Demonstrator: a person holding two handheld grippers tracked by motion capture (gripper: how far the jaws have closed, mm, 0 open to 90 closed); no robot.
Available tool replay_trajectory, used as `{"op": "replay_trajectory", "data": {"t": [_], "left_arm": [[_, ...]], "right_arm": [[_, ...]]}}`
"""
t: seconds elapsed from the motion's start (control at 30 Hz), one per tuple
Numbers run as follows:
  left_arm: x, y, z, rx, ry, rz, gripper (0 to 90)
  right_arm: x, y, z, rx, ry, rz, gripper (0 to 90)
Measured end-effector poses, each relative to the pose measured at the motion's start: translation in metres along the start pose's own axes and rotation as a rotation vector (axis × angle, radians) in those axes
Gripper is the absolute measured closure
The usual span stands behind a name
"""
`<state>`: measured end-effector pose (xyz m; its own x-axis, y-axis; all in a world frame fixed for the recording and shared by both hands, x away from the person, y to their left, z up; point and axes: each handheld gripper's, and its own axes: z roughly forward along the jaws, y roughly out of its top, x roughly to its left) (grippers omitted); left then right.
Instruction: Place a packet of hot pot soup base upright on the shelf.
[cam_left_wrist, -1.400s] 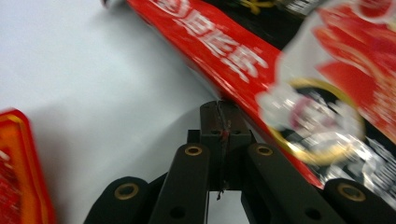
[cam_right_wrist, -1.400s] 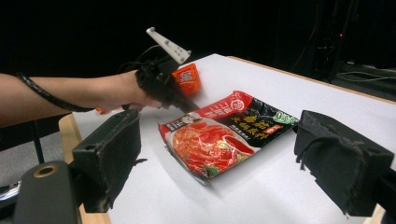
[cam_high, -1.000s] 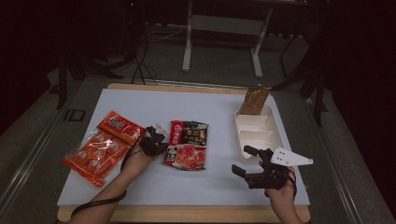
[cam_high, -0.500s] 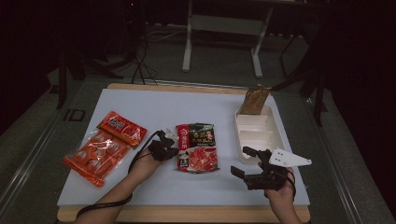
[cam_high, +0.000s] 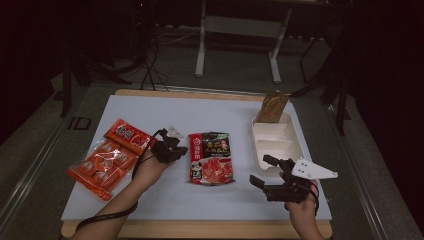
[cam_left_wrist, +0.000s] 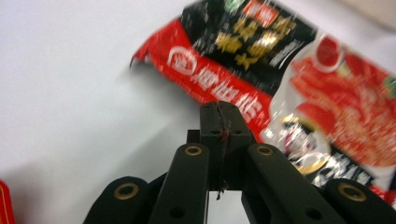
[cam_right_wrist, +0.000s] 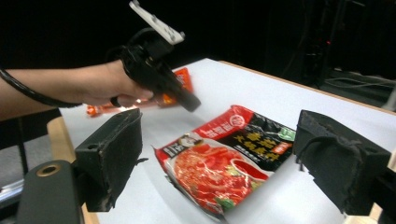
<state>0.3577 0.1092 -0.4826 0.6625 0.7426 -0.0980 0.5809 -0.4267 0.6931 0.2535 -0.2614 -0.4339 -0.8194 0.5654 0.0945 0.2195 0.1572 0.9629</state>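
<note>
The orange-red snack bag (cam_high: 107, 157) lies at the 9 o'clock side of the white table (cam_high: 150, 112). Just right of it, the left gripper (cam_high: 172, 148) hovers with jaws pressed together, holding nothing, tips at the left edge of the red and black sauce packet (cam_high: 211, 157). That packet lies flat at table centre. At 3 o'clock sits the white tray (cam_high: 278, 142). The right gripper (cam_high: 267, 171), at 5 o'clock, has jaws spread wide, facing the packet.
</note>
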Motion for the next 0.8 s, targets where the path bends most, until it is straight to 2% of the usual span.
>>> {"op": "replay_trajectory", "data": {"t": [0.13,0.23,0.3,0.4,0.43,0.53,0.6,0.7,0.77,0.8], "left_arm": [[0.003,0.009,0.002,-0.023,-0.005,-0.033,84.3],[0.008,0.013,0.005,-0.042,-0.009,-0.062,77.3],[0.010,0.016,0.007,-0.044,0.000,-0.068,71.2],[0.012,0.020,0.010,-0.051,0.006,-0.074,63.0],[0.014,0.022,0.013,-0.053,0.016,-0.083,63.0],[0.016,0.024,0.019,-0.042,0.038,-0.097,52.1],[0.017,0.023,0.021,-0.034,0.031,-0.104,46.3],[0.019,0.022,0.032,0.004,0.030,-0.119,42.0],[0.021,0.021,0.039,0.017,0.046,-0.128,37.6],[0.023,0.021,0.041,0.019,0.038,-0.140,37.5]], "right_arm": [[0.000,0.000,-0.001,0.008,-0.018,0.001,15.0],[0.001,0.001,-0.002,0.004,-0.031,-0.004,14.6],[0.001,0.001,-0.003,0.004,-0.050,-0.013,14.5],[0.001,0.001,-0.003,0.000,-0.051,-0.020,14.2],[0.002,0.001,-0.003,0.001,-0.056,-0.027,14.3],[0.002,0.001,-0.002,0.004,-0.047,-0.035,14.3],[0.003,0.002,-0.002,0.002,-0.045,-0.036,14.2],[0.004,0.001,-0.002,0.002,-0.047,-0.038,14.2],[0.004,0.001,-0.002,0.003,-0.041,-0.034,14.2],[0.003,0.000,-0.001,0.004,-0.040,-0.034,14.2]]}}
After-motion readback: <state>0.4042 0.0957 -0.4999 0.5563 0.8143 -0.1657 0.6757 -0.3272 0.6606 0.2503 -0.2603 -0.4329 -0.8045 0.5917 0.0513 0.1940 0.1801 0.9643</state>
